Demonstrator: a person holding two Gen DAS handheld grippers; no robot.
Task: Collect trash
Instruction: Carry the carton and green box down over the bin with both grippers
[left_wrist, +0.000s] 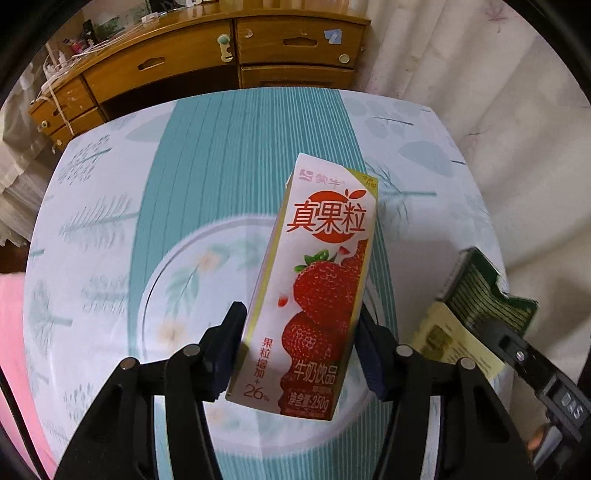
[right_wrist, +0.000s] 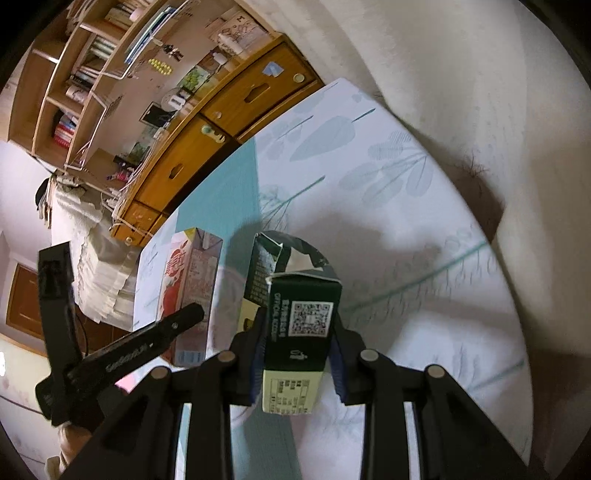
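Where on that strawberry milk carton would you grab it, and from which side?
Grip the strawberry milk carton low on its body, across its two narrow side walls, coming from above. Those walls are flat and parallel, so pads sit square. The left gripper already clamps it there, above the plate.

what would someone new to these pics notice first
Probably the pink strawberry milk carton, with its big red berries, filling the middle of the left wrist view, clamped in the left gripper above a flowered plate on the teal-striped tablecloth. Next, the dark green box with a QR code, torn open at its far end, pinched in the right gripper.
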